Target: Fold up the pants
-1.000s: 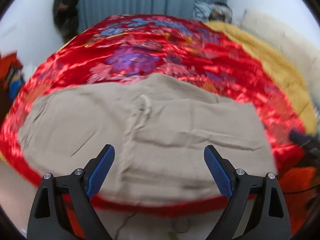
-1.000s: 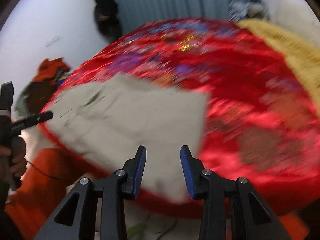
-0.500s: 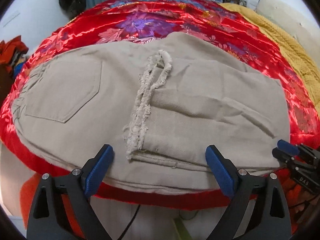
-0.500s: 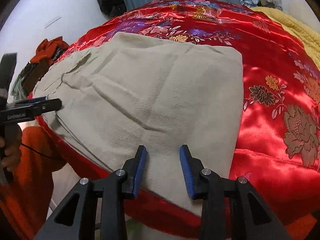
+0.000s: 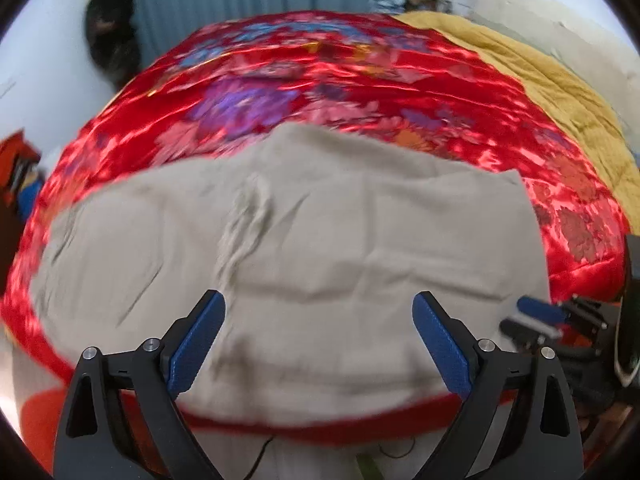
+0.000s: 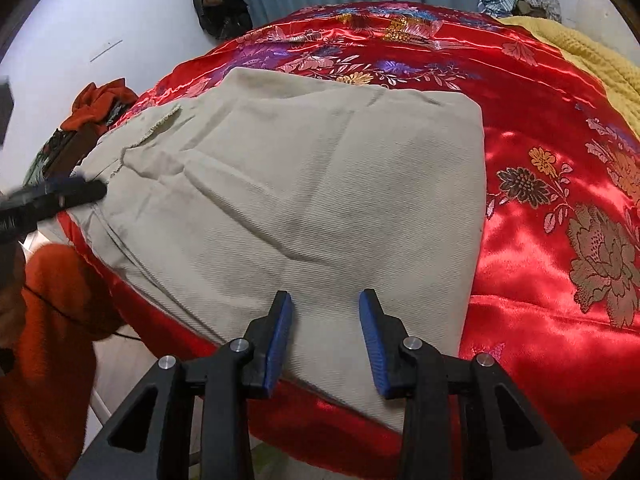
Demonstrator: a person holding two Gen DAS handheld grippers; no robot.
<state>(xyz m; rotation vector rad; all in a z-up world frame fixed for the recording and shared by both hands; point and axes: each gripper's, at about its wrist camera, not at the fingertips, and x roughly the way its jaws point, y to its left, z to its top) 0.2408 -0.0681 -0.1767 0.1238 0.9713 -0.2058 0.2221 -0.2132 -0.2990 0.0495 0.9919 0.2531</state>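
Note:
The beige pants (image 5: 320, 240) lie folded over on the red satin bedspread (image 5: 320, 76), near its front edge; the frayed leg hems (image 5: 244, 220) rest across the middle. My left gripper (image 5: 319, 320) is wide open and empty, just above the pants' near edge. My right gripper (image 6: 325, 320) is open and empty, above the near edge of the pants (image 6: 304, 184) by their right folded end. The left gripper also shows at the left of the right wrist view (image 6: 60, 198); the right gripper shows at the right of the left wrist view (image 5: 536, 320).
The bedspread (image 6: 540, 208) covers a bed. A yellow blanket (image 5: 540, 80) lies at the far right. Orange fabric (image 6: 52, 340) hangs below the bed's front edge. Red clothes (image 6: 100, 104) sit at the left, a dark bag (image 6: 218, 0) hangs by the curtain.
The left gripper has pulled back and up from the pants, its view now blurred by motion. The right gripper has stayed nearly still over the pants' near edge.

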